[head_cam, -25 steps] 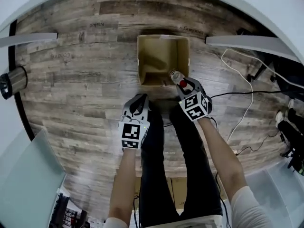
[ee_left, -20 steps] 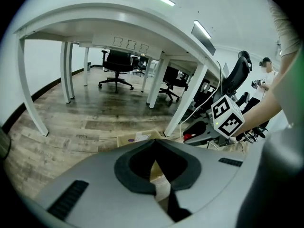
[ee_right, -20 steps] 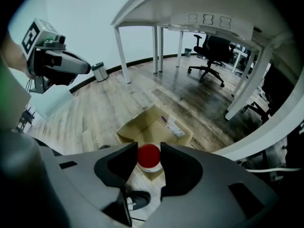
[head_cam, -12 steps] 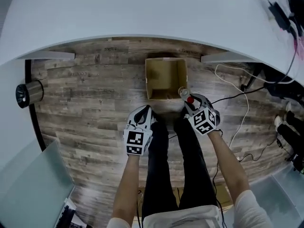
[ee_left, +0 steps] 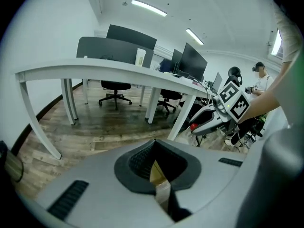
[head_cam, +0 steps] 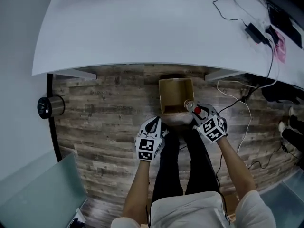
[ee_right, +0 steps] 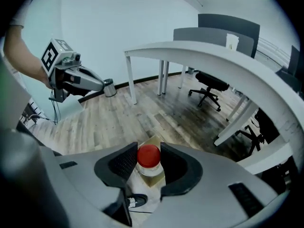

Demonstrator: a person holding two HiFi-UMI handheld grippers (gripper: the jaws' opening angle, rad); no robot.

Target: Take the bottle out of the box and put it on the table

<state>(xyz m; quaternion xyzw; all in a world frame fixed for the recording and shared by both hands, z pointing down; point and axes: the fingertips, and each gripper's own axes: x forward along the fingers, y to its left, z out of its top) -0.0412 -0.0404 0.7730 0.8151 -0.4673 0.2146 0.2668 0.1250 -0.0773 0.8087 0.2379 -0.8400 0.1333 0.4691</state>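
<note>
Both hands are rising w/ the bottle point(ee_right: 149, 156), now lifting above the box point(head_cam: 167, 99). Right gripper point(head_cam: 195, 109) is clamping its neck, the best hold; prob. light, slick. Left gripper point(head_cam: 153, 126) jaws together, empty.

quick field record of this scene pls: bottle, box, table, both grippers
bottle: red cap, gripped just below the cap, held above the box
box: open cardboard, on the wooden floor
table: white, beyond the box; bottle not on it yet
left gripper: jaws shut, nothing between them
right gripper: jaws shut on the bottle
</note>
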